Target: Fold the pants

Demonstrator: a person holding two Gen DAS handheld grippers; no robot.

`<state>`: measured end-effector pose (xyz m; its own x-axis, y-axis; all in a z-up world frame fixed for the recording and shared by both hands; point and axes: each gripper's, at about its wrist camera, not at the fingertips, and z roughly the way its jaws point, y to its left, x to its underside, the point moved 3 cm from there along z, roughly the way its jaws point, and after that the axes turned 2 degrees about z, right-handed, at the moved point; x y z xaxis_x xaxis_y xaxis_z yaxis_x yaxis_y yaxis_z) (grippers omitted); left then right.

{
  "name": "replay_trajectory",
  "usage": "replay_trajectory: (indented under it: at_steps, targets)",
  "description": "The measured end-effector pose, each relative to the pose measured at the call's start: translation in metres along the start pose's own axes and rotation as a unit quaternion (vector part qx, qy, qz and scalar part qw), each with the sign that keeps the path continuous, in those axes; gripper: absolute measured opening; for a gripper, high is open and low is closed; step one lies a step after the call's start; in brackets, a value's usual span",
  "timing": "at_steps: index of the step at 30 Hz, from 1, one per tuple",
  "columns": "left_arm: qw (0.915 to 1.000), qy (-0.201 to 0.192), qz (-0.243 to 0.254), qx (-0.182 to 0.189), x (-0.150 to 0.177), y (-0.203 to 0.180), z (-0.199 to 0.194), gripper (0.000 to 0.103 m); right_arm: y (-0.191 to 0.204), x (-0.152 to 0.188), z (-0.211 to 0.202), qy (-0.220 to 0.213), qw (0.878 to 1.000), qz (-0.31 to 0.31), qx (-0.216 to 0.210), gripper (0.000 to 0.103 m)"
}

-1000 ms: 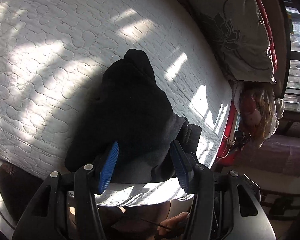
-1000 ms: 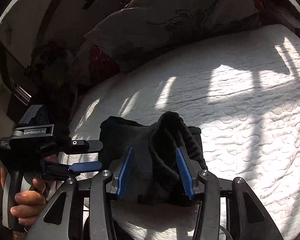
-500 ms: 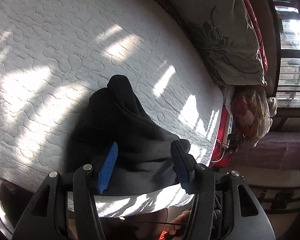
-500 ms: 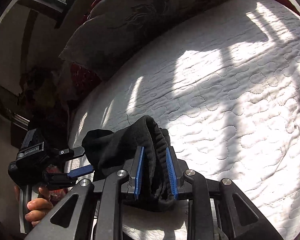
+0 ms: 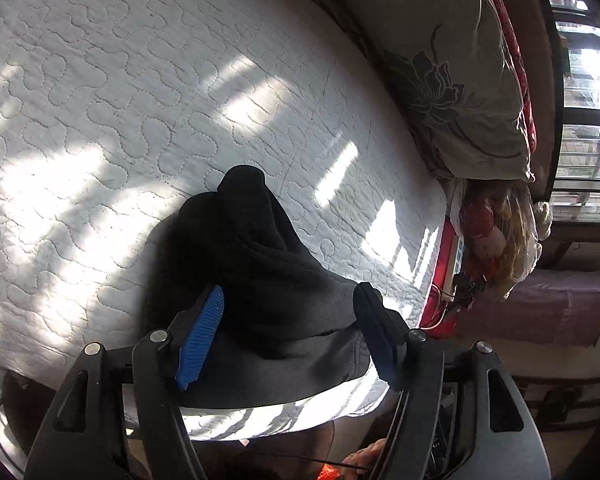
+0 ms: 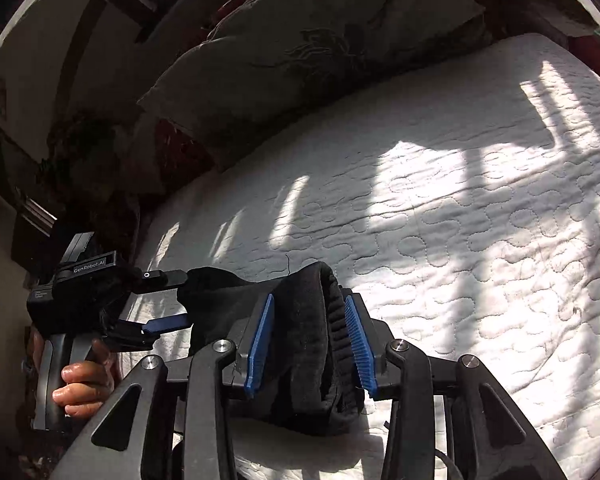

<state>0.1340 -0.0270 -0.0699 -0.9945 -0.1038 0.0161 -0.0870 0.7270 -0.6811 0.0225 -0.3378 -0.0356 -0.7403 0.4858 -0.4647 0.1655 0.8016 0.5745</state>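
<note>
The black pants (image 5: 268, 276) lie bunched in a dark heap near the front edge of the white quilted bed (image 5: 100, 100). My left gripper (image 5: 288, 332) is open, its blue pads on either side of the heap's near edge without closing on it. In the right wrist view the pants (image 6: 300, 320) show a ribbed waistband standing up between the pads. My right gripper (image 6: 310, 344) is partly open around that waistband fold, with the cloth filling the gap. The left gripper (image 6: 168, 300) also shows at the left, held by a hand, its fingers astride the pants' left end.
A large floral pillow (image 5: 440, 60) lies along the head of the bed and also shows in the right wrist view (image 6: 300, 48). A bag of red and yellow things (image 5: 496, 236) and a power strip with cables (image 5: 456, 264) sit beside the bed's corner.
My right gripper closed tight on the waistband half a second ago and has since widened. The left gripper stayed open over the heap. The heap has shifted slightly on the bed.
</note>
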Motion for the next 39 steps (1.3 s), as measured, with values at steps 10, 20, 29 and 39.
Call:
replay_trajectory:
  at_steps: [10, 20, 29, 39]
  targets:
    - [0.9977, 0.045, 0.040, -0.030, 0.056, 0.013, 0.031, 0.073, -0.016, 0.062, 0.029, 0.064, 0.994, -0.058, 0.065, 0.032]
    - [0.9968, -0.045, 0.048, -0.045, 0.030, 0.027, -0.038, 0.073, -0.023, 0.031, -0.013, 0.017, 0.999, 0.041, -0.007, 0.058]
    - [0.9602, -0.126, 0.136, -0.209, 0.034, 0.025, -0.030, 0.074, -0.022, 0.027, 0.034, 0.066, 0.997, 0.046, 0.022, 0.059]
    - [0.9556, -0.121, 0.124, -0.238, 0.020, 0.032, -0.010, 0.074, -0.033, 0.027, 0.058, 0.098, 0.993, 0.059, 0.034, 0.068]
